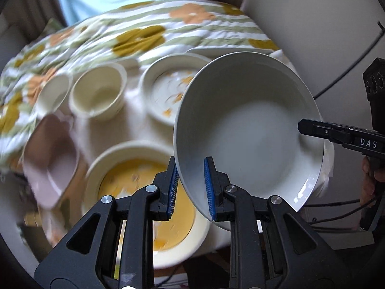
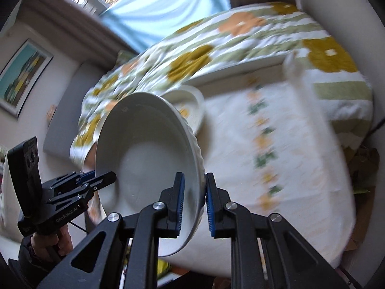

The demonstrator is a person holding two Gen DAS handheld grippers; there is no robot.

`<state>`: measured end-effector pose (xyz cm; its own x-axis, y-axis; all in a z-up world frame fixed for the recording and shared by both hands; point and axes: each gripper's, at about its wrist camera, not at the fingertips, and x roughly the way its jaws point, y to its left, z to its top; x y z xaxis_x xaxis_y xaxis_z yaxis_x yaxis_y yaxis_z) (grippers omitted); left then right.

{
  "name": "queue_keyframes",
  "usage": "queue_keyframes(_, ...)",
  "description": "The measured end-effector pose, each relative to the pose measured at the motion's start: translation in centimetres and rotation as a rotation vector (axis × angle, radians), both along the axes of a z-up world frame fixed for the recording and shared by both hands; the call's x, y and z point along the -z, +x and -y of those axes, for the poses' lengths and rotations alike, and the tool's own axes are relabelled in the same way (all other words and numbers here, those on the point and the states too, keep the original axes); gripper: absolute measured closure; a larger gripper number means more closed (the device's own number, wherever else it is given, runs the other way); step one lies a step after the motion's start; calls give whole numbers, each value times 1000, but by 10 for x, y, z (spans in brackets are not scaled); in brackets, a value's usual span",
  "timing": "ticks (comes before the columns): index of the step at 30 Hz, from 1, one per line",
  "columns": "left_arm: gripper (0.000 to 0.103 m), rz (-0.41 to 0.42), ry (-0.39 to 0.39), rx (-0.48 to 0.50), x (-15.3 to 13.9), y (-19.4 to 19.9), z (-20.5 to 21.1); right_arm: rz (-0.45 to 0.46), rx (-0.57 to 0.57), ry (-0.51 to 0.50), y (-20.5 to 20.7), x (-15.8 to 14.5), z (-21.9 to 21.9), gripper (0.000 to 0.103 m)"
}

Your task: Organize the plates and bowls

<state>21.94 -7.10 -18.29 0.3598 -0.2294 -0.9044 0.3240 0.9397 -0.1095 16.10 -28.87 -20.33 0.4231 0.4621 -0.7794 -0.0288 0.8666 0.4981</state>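
Mid-carry: large white bowl (image 1: 250,130), tilted, rim pinched between left gripper (image 1: 191,187) and right gripper (image 2: 194,203) pads; next, probably lowering level onto yellow-centred plate (image 1: 144,216) below-left.

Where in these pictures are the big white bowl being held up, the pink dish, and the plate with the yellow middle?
big white bowl (image 1: 250,130): left wrist view, its inside bottom.
pink dish (image 1: 51,159): left wrist view, its inner floor.
plate with the yellow middle (image 1: 120,175): left wrist view, its yellow centre.
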Motion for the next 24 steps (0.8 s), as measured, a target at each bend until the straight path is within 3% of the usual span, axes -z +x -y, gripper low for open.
queue_keyframes(7, 86, -39, -17, -130, 23, -36, -84, -56, -128, 13, 2, 25, -74, 87)
queue_keyframes(12, 86, -72, -40, -168, 44, -43, -123, -113, -147, 4, 10, 51, -107, 87)
queue_keyframes(24, 86, -142, -64, -158, 88, -19, -151, -155, -126, -78, 18, 67, -142, 87)
